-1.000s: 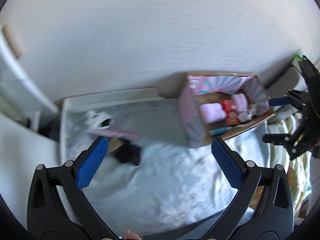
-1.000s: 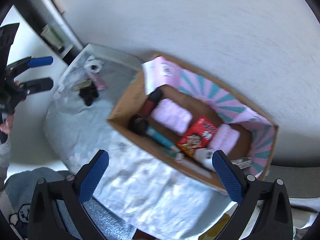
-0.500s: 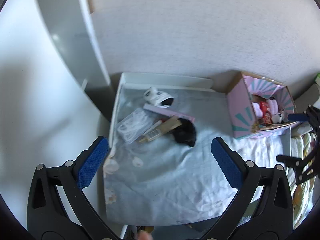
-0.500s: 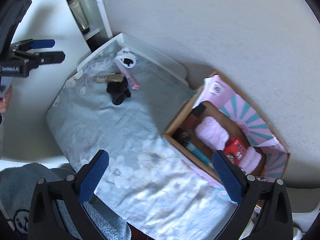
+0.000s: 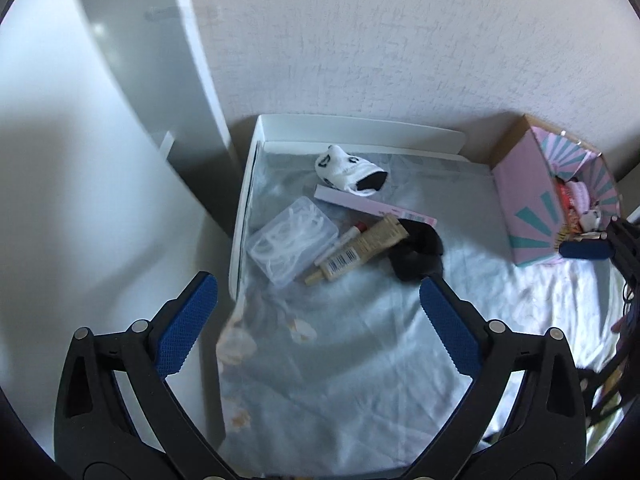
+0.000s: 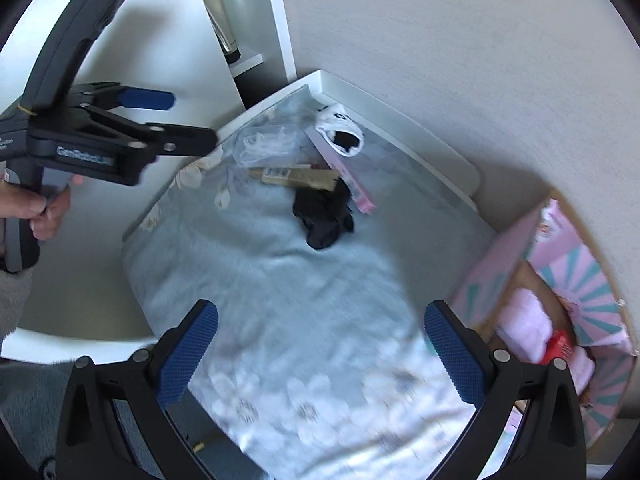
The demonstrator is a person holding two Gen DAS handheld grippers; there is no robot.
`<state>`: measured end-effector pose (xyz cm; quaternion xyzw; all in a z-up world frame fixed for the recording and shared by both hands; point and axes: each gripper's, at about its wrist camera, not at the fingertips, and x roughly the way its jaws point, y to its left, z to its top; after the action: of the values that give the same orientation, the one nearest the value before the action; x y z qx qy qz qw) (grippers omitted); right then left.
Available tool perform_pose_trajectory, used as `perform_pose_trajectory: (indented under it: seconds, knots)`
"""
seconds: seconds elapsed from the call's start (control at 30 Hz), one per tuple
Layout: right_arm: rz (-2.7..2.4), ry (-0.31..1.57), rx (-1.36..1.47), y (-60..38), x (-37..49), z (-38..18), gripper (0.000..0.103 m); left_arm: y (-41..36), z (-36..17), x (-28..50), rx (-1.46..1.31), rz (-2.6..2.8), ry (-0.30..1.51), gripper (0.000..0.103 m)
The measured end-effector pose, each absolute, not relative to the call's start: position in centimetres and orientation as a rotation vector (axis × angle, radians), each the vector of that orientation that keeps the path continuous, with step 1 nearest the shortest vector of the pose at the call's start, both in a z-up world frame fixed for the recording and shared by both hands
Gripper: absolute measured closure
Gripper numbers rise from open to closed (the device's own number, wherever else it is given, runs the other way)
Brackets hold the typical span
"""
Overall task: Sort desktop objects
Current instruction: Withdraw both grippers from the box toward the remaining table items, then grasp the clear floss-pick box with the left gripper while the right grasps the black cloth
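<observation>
Loose objects lie at the far left of the cloth-covered desk: a white sock (image 5: 350, 170) (image 6: 342, 130), a long pink box (image 5: 372, 205) (image 6: 340, 168), a clear plastic case (image 5: 292, 238) (image 6: 264, 145), a beige tube (image 5: 364, 250) (image 6: 298, 176), a thin red-tipped stick (image 5: 340, 242) and a black cloth bundle (image 5: 416, 250) (image 6: 324, 214). A pink and teal cardboard box (image 5: 528, 196) (image 6: 560, 304) at the right holds several items. My left gripper (image 5: 318, 328) is open and empty, above the desk's left edge; it also shows in the right wrist view (image 6: 172, 118). My right gripper (image 6: 320, 350) is open and empty above the desk's middle.
A white shelf unit (image 5: 132, 80) stands left of the desk, with a bottle (image 6: 222, 16) on a shelf. A white tray rim (image 5: 360, 130) borders the back of the desk against the wall. A grey fluffy fabric (image 6: 32, 392) lies at the near left.
Both grippers have swung left, away from the cardboard box and toward the loose objects. The box has shifted to the right edge of both views. Both stay open.
</observation>
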<state>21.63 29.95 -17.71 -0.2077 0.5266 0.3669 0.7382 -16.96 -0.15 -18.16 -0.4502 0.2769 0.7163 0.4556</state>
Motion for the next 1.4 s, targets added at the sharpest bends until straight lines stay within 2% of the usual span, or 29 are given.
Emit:
perform_pose_trajectory:
  seconds: [0.3, 0.6, 0.73, 0.97, 1.13, 1.17, 1.23, 1.33, 1.4]
  knots:
    - [0.802, 1.146, -0.456, 32.2, 22.4, -22.2, 0.000, 4.4, -22.1, -17.4, -0.935, 1.680, 0.932, 0.006]
    - [0.832, 1.098, -0.470, 33.4, 23.4, -25.3, 0.000, 6.8, -25.0, -18.0, -0.850, 1.549, 1.188, 0.016]
    - [0.831, 1.089, -0.440, 33.9, 24.5, -25.9, 0.000, 7.8, -25.6, -18.1, -0.848, 1.505, 1.251, 0.020]
    - [0.831, 1.091, -0.429, 34.8, 25.8, -26.8, 0.000, 9.3, -27.1, -17.7, -0.846, 1.421, 1.376, 0.021]
    - [0.838, 1.094, -0.438, 35.4, 26.6, -27.1, 0.000, 9.8, -27.3, -18.1, -0.878, 1.412, 1.365, 0.022]
    - [0.836, 1.095, -0.436, 35.5, 26.9, -27.2, 0.000, 9.9, -27.3, -18.2, -0.886, 1.411, 1.358, 0.023]
    - [0.839, 1.097, -0.428, 35.6, 27.3, -27.3, 0.000, 10.2, -27.4, -18.2, -0.897, 1.397, 1.347, 0.036]
    - [0.849, 1.094, -0.416, 36.0, 27.7, -27.3, 0.002, 10.5, -27.9, -18.1, -0.906, 1.378, 1.347, 0.042]
    - [0.851, 1.095, -0.417, 36.4, 27.8, -27.5, 0.007, 10.6, -27.8, -18.3, -0.916, 1.384, 1.326, 0.048]
